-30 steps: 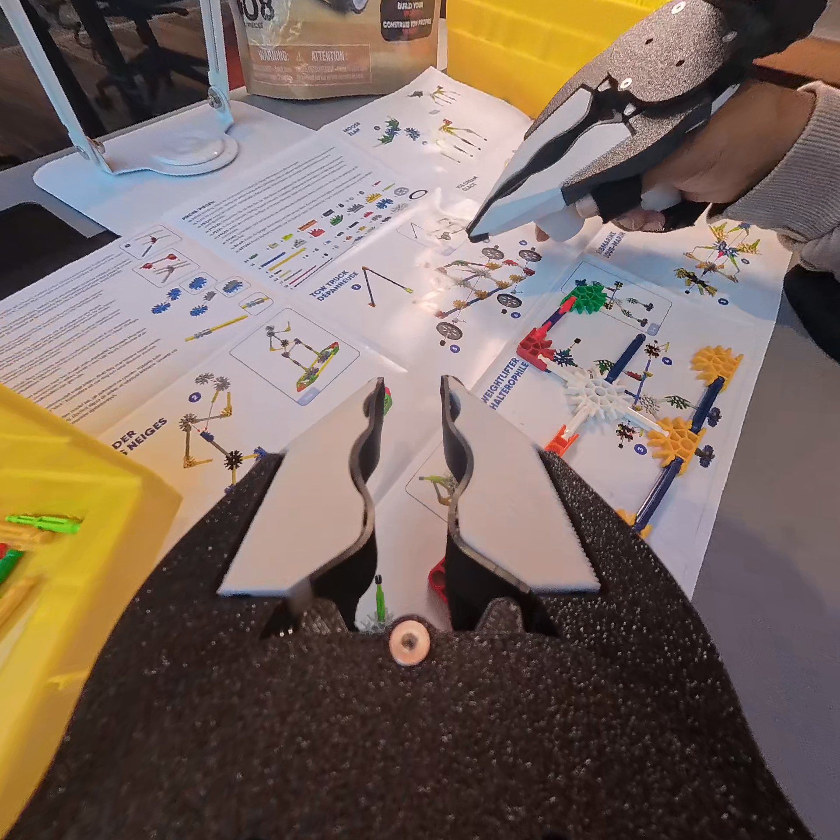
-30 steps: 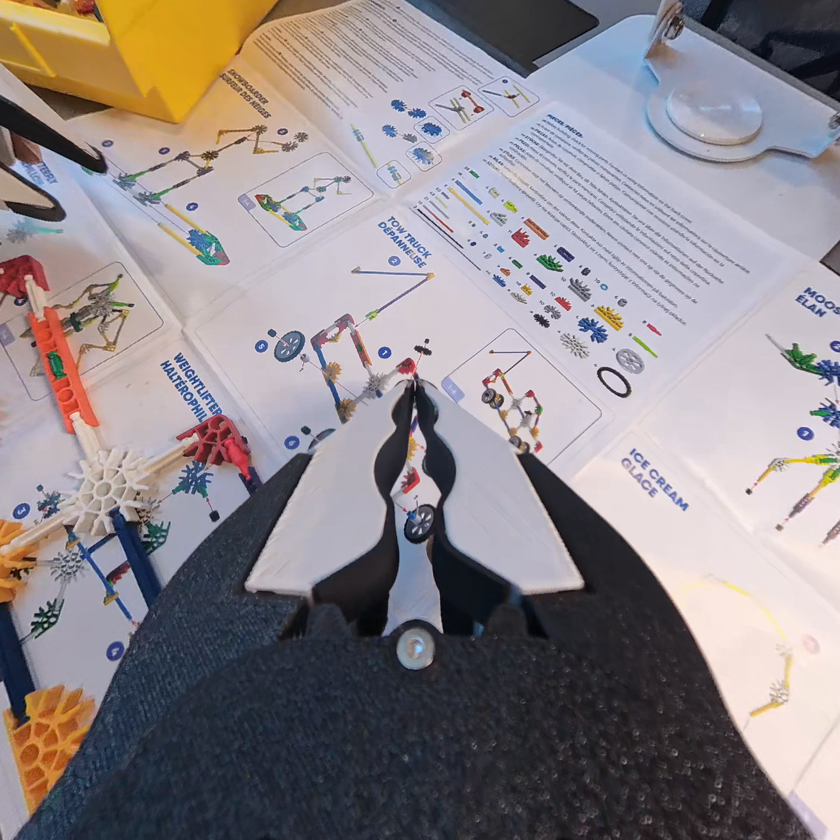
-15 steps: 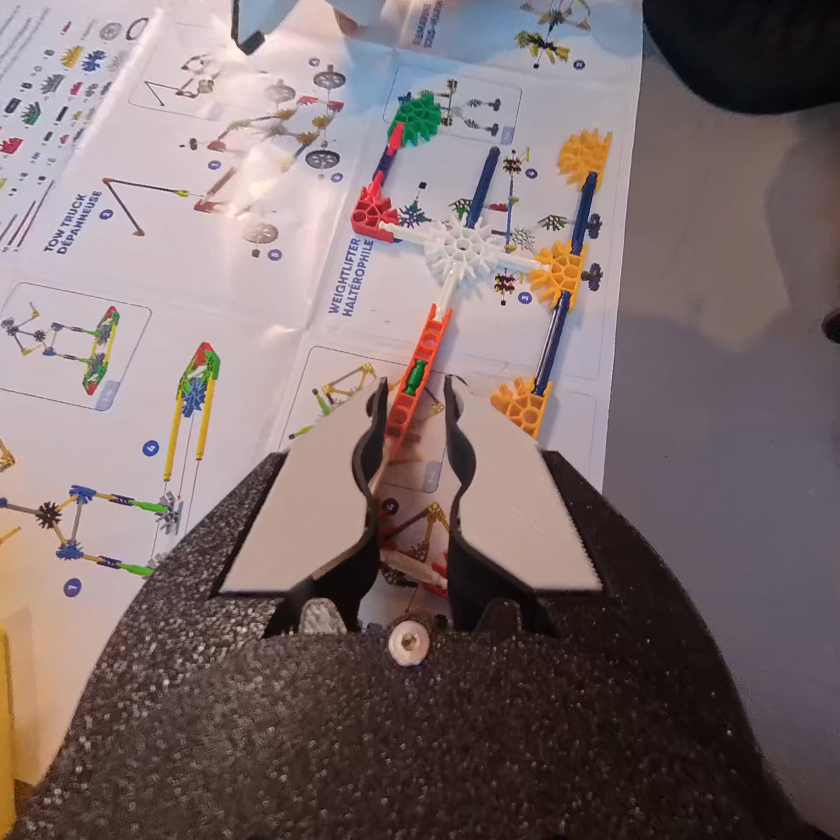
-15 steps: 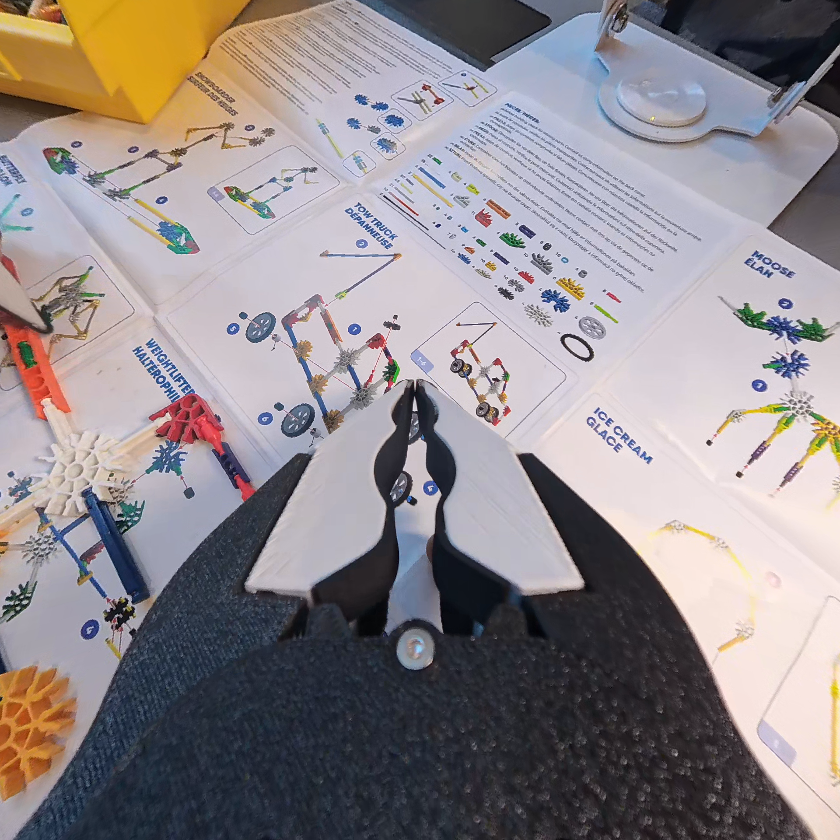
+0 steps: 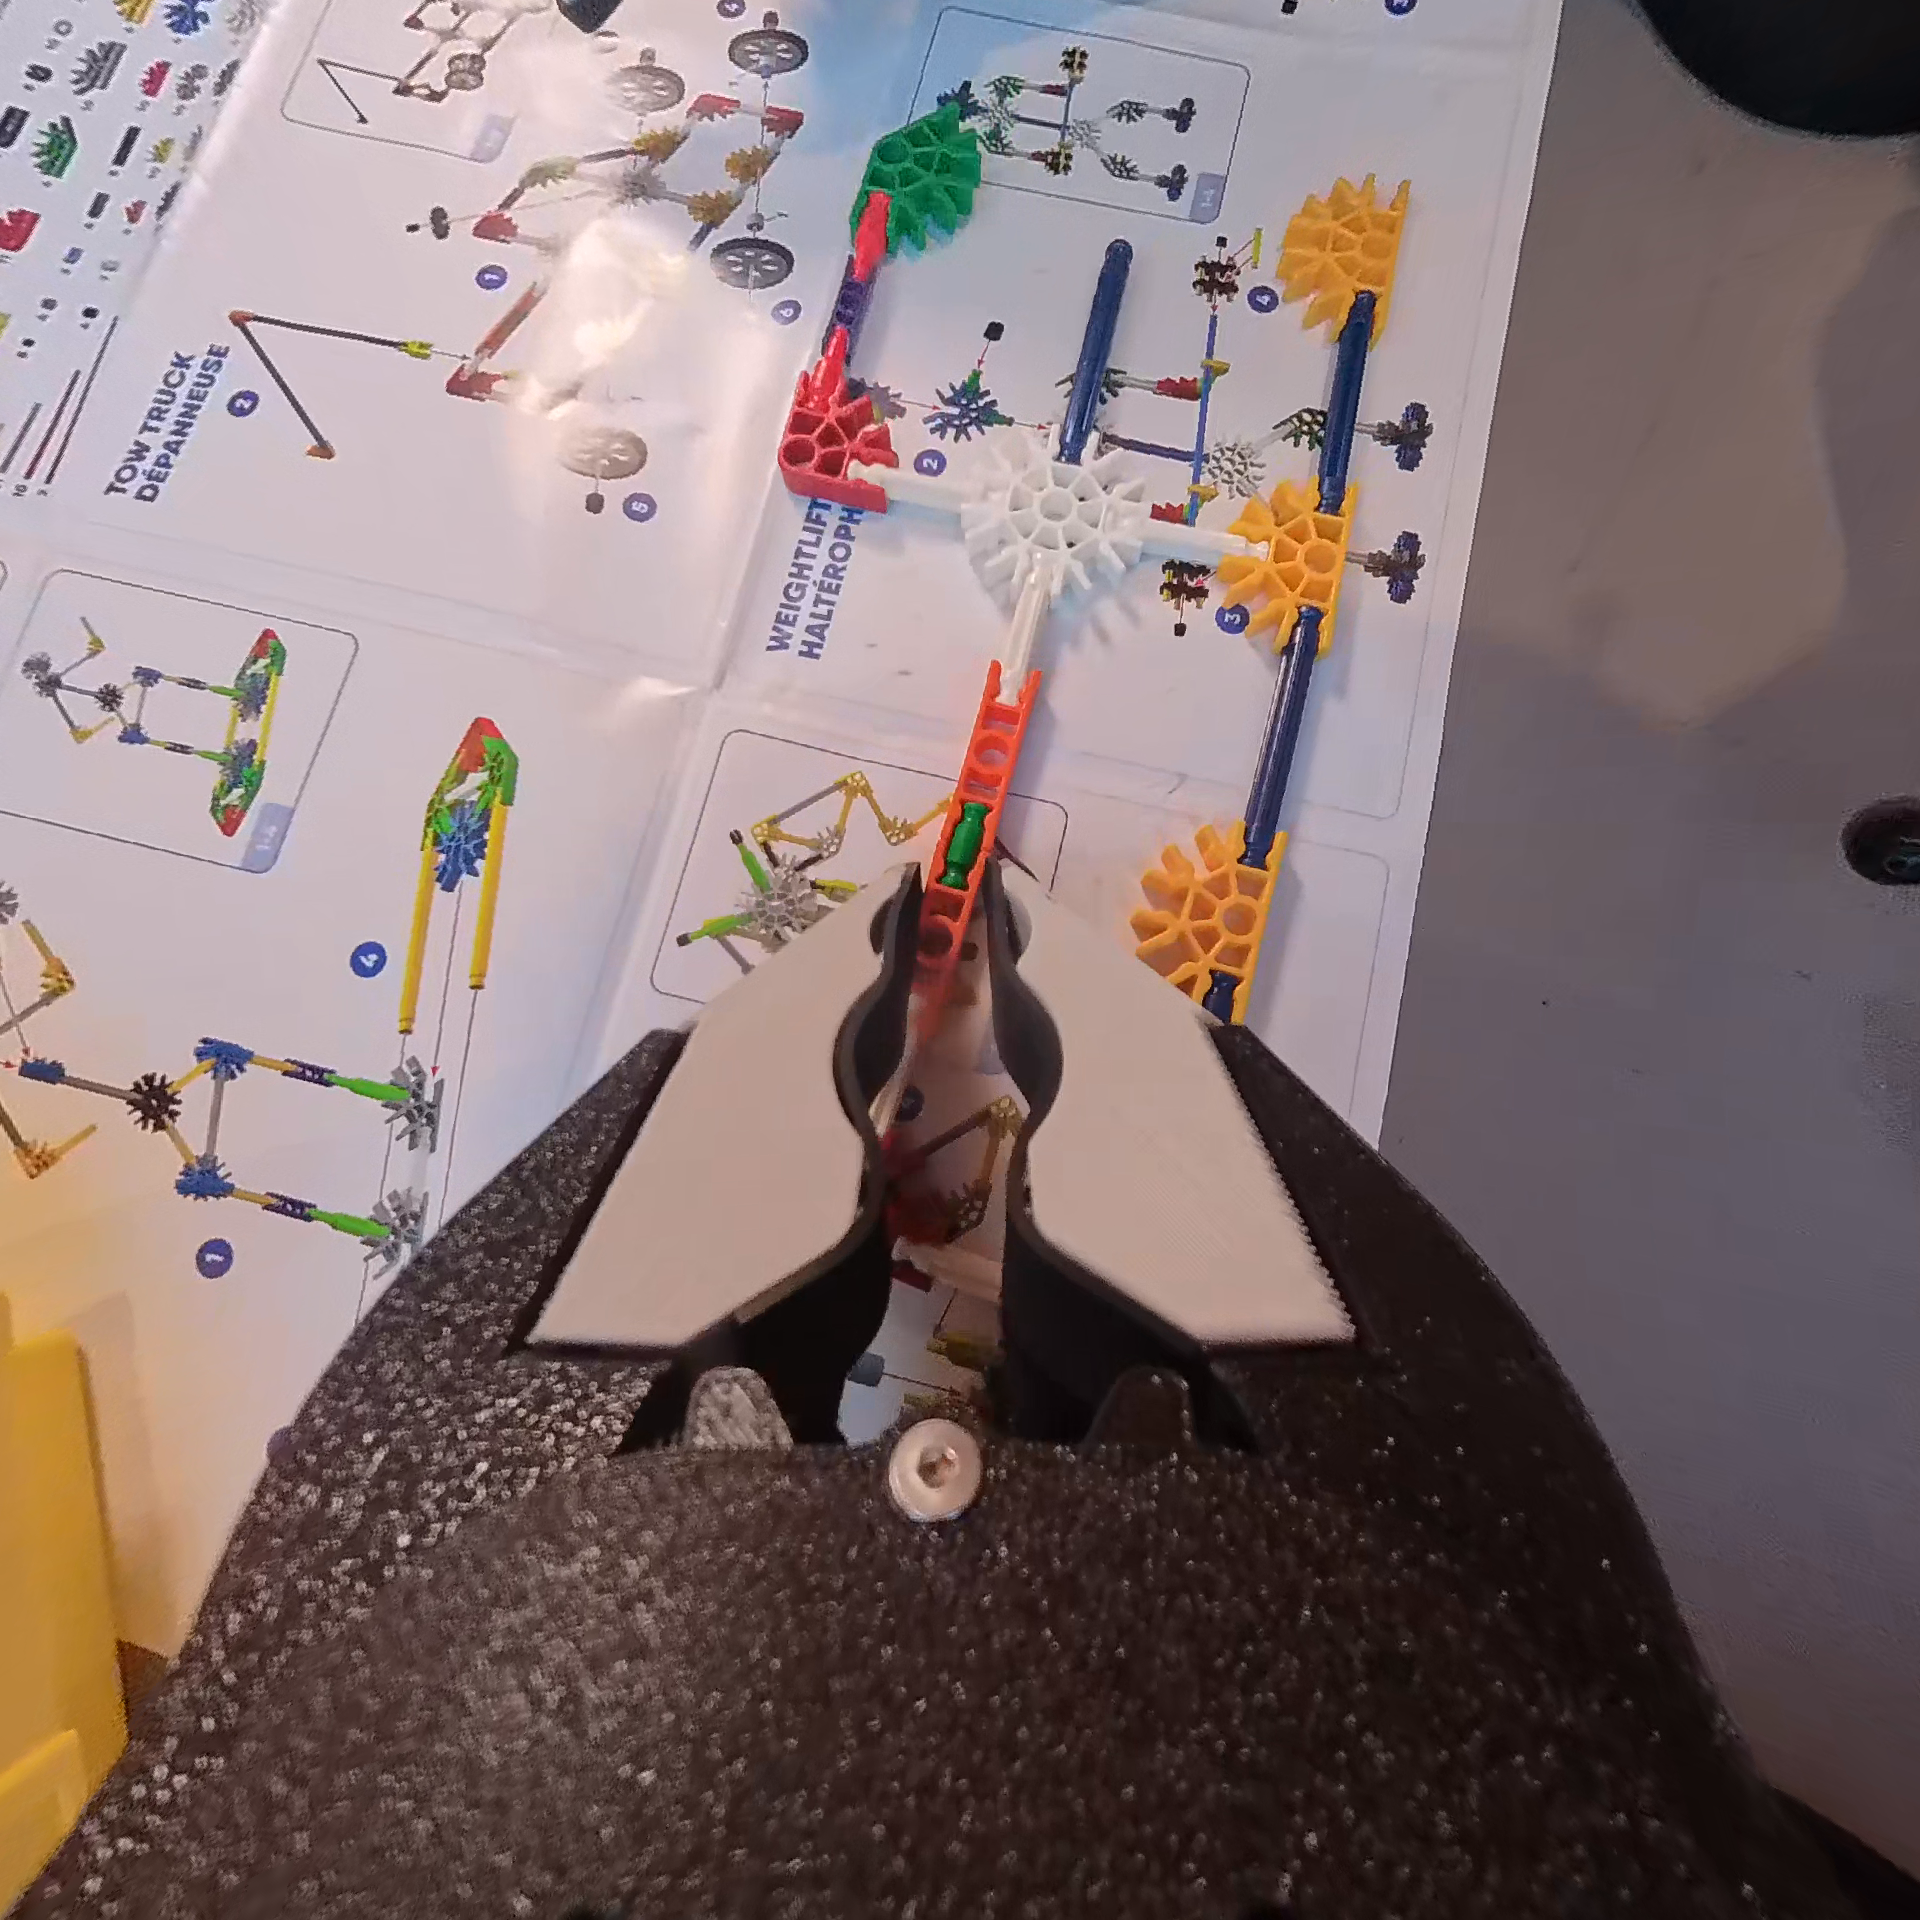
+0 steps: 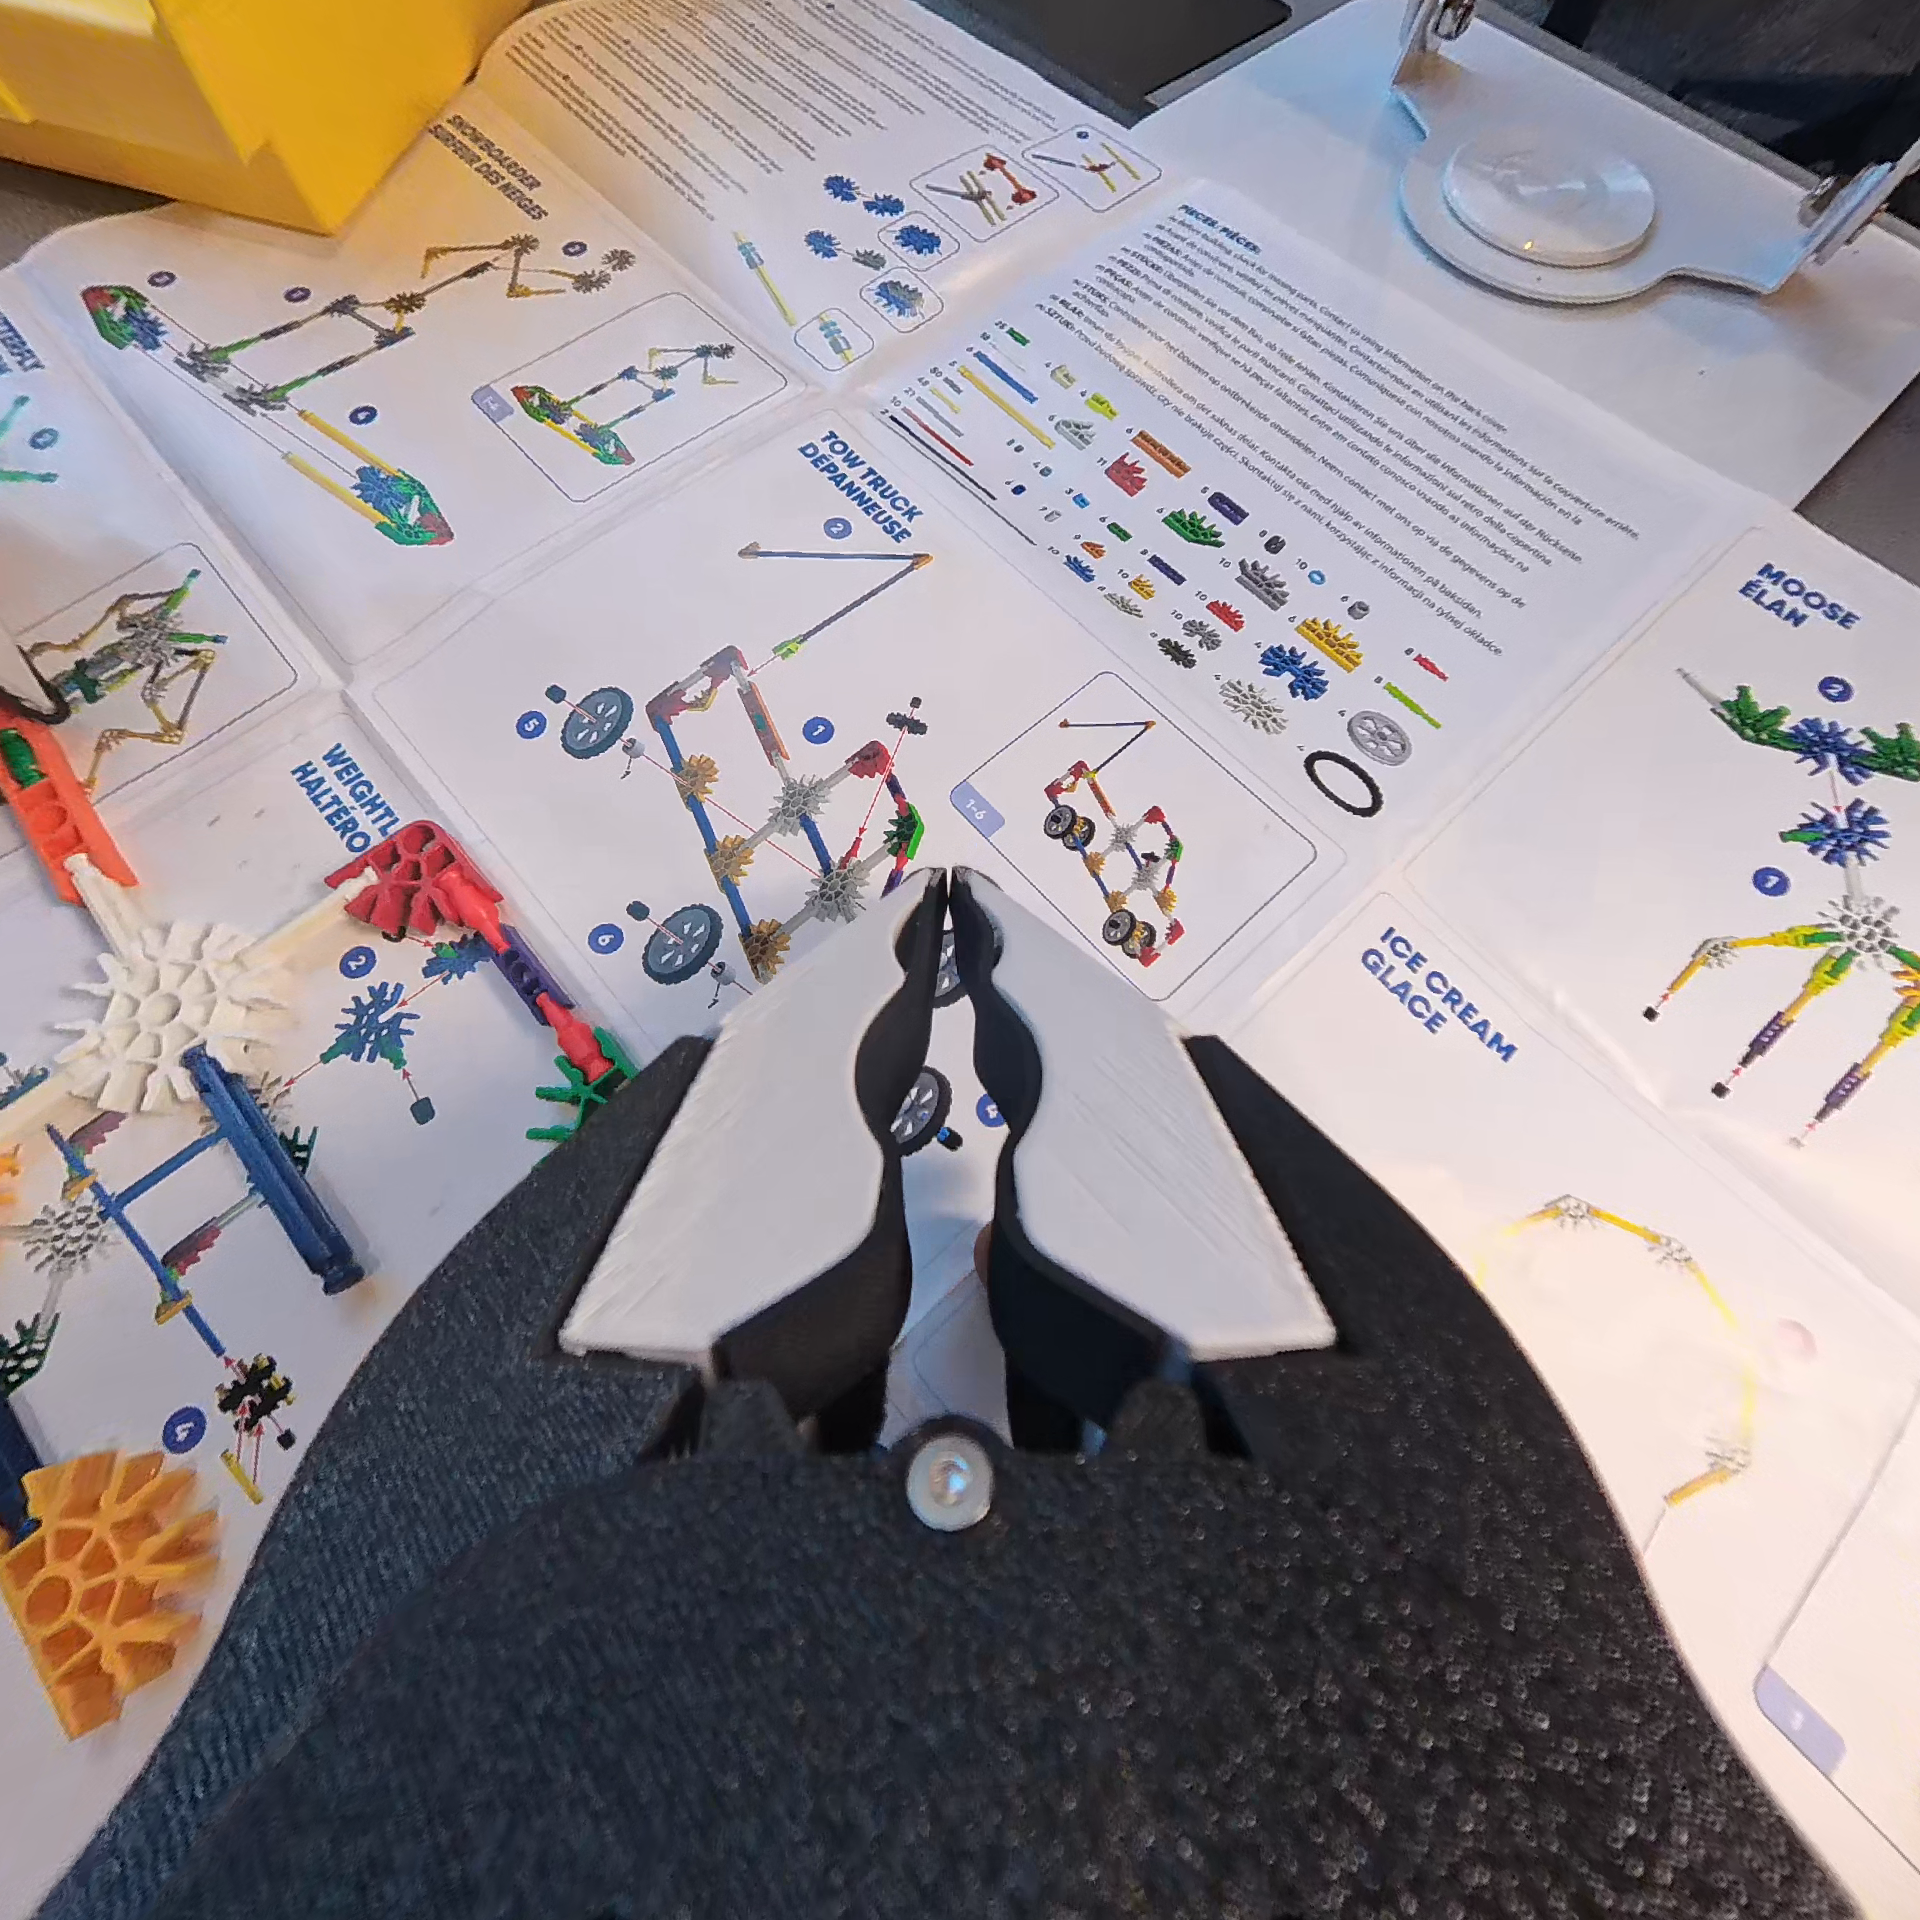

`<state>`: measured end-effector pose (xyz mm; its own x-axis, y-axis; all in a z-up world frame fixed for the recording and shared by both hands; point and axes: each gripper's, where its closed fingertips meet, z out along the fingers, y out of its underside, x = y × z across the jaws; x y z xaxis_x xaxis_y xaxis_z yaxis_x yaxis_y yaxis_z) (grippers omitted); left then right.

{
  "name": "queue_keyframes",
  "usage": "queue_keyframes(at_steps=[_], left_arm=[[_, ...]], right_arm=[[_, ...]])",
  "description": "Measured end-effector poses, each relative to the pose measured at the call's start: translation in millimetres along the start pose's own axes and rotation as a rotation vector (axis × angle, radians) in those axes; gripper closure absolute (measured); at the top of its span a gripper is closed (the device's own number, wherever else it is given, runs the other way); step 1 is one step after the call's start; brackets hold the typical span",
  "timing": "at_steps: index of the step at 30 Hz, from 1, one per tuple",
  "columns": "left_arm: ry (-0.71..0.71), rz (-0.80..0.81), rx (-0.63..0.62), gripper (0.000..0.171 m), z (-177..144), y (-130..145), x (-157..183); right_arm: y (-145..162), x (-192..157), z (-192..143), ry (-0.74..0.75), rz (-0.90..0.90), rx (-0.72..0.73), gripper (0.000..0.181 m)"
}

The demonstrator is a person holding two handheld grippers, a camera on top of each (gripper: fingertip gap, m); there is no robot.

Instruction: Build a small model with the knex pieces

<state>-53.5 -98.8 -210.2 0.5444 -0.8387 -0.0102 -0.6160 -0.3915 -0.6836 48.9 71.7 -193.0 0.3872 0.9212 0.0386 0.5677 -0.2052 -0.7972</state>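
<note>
Left gripper (image 5: 954,878) had its 2 fingers nearly together, and they pinched the near end of an orange connector (image 5: 995,743) from both sides. This connector was a long, flat strip with open cells like a ladder, and a short green rod (image 5: 966,831) lay in 1 of its cells, just ahead of the tips. Its long axis ran almost in line with the fingers, away from the camera and a little to the right, toward a white hub (image 5: 1055,514) shaped like a snowflake. A white rod (image 5: 1023,623) joined the far end of the strip to this hub.

Left of the hub, 1 more white rod reached a red connector (image 5: 831,452), and beyond that one sat a green connector (image 5: 925,171). Right of the hub stood a line of 3 yellow connectors (image 5: 1294,556), joined by dark blue rods. Another blue rod (image 5: 1091,353) pointed away from the hub.

The whole model lay flat on an unfolded instruction sheet (image 5: 520,623) on a grey table (image 5: 1662,935). The sheet carried coloured drawings, blue capital headings, numbers in blue circles and a block of small black text.

Right gripper (image 6: 948,878) had its tips pressed together with nothing between them, above the sheet, well to the right of the hub. Far beyond the hub a yellow box (image 6: 260,94) was at the sheet's edge.
</note>
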Motion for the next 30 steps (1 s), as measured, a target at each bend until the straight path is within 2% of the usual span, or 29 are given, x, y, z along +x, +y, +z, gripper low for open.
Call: queue_keyframes(at_steps=[5, 8, 11, 15, 21, 30], left_arm=[[0.035, -0.021, 0.02, 0.162, -2, 0, 2], [0.057, -0.056, 0.13, 0.157, -9, -14, 0], [-0.03, -0.113, 0.235, 0.149, -17, -29, -20], [-0.158, -0.182, 0.315, 0.147, -23, -36, -46], [-0.238, -0.238, 0.363, 0.144, -33, -38, -62], [-0.297, -0.242, 0.363, 0.144, -35, -36, -70]], right_arm=[[1, -3, 0, -0.002, -0.03, -0.009, 0.181], [1, -4, 1, 0.004, -0.05, -0.017, 0.181], [0, -5, 3, 0.007, -0.069, -0.02, 0.181], [0, -6, 6, 0.02, -0.099, -0.027, 0.181], [0, -8, 9, 0.034, -0.158, -0.046, 0.181], [1, -8, 9, 0.041, -0.178, -0.053, 0.181]])
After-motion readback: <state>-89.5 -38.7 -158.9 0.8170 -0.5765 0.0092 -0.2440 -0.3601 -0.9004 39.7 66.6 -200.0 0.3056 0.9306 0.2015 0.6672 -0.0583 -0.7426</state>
